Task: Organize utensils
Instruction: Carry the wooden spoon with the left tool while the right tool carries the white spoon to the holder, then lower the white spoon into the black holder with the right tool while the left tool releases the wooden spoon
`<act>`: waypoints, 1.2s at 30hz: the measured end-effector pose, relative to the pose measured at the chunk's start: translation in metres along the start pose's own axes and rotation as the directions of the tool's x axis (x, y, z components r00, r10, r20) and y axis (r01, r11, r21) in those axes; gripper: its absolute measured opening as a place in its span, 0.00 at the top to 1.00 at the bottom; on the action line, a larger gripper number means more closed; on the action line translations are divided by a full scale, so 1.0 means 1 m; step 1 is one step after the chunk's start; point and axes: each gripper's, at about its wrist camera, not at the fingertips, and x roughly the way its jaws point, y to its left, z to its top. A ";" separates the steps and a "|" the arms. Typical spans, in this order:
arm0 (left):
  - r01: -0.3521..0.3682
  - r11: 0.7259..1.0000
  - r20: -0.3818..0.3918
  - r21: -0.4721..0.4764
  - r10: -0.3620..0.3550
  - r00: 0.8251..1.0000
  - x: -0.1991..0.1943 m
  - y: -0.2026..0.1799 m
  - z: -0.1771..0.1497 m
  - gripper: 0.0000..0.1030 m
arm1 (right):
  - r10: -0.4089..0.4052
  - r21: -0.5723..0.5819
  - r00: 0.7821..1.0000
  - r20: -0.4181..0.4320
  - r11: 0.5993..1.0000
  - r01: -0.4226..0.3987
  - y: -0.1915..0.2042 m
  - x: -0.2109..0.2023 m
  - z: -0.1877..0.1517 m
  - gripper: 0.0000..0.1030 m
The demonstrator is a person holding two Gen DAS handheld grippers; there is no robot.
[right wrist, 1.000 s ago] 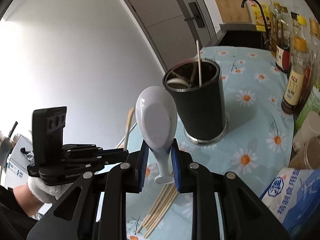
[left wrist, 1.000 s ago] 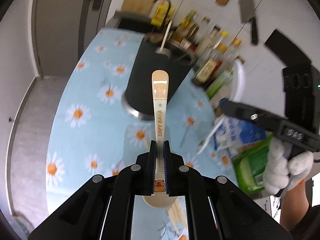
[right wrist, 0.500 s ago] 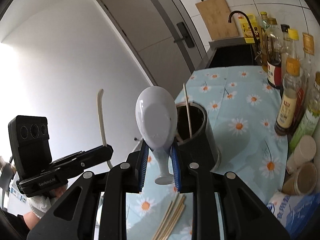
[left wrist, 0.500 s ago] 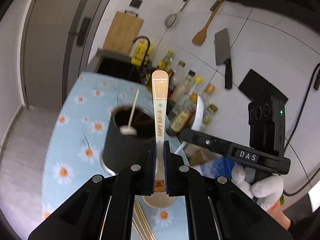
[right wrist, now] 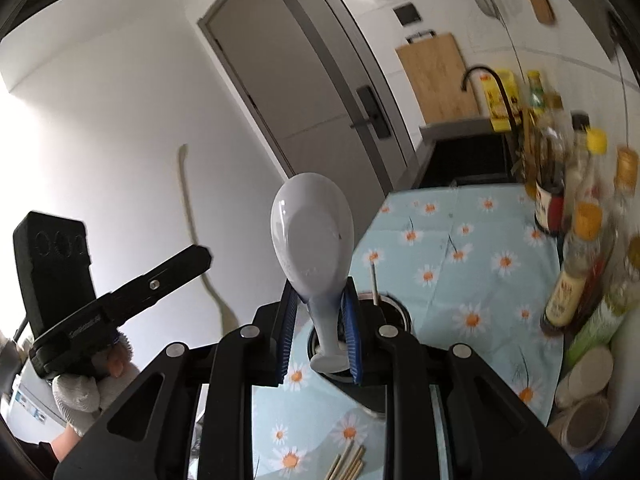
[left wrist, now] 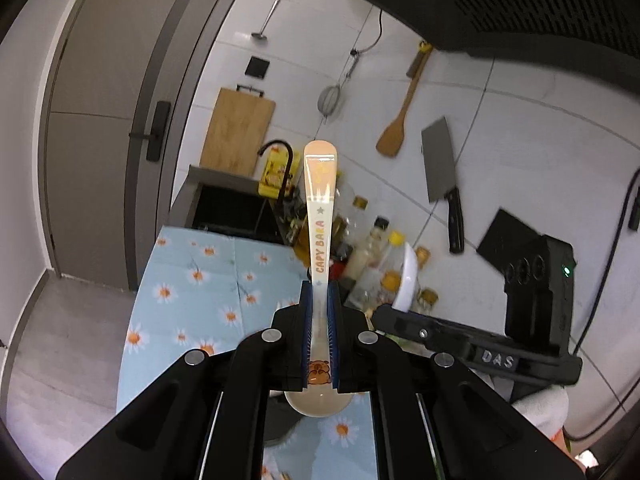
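Note:
My left gripper (left wrist: 319,312) is shut on a cream spoon (left wrist: 320,216) printed "CAPY BARA", handle pointing up and forward, bowl near the camera. My right gripper (right wrist: 320,320) is shut on a white ceramic spoon (right wrist: 312,240), bowl upward. The black utensil holder (right wrist: 384,312) sits just beyond and below the right jaws, with a chopstick (right wrist: 374,280) standing in it. Loose chopsticks (right wrist: 348,464) lie on the daisy tablecloth (right wrist: 460,240). The left gripper with its spoon also shows in the right wrist view (right wrist: 120,300). The right gripper shows in the left wrist view (left wrist: 460,344).
Sauce bottles (right wrist: 580,248) and jars (right wrist: 588,368) line the table's right side. A sink with a black tap (left wrist: 280,168) is at the far end. A cleaver (left wrist: 440,168), a wooden spatula (left wrist: 396,128) and a cutting board (left wrist: 240,132) hang on the tiled wall.
Both grippers have risen and tilted up, each still holding its spoon. The holder has dropped low in the right view and out of the left view.

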 end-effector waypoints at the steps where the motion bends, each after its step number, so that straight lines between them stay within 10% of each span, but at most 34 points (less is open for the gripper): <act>1: 0.000 1.000 0.003 -0.007 0.000 1.000 0.003 0.002 0.002 0.94 | -0.004 0.000 1.000 0.002 1.000 0.004 0.000 0.002 0.004 0.77; 36: -0.066 0.991 -0.084 -0.120 0.056 0.995 0.112 0.053 -0.049 0.94 | -0.045 0.159 0.999 -0.031 0.986 0.049 -0.055 0.075 -0.016 0.74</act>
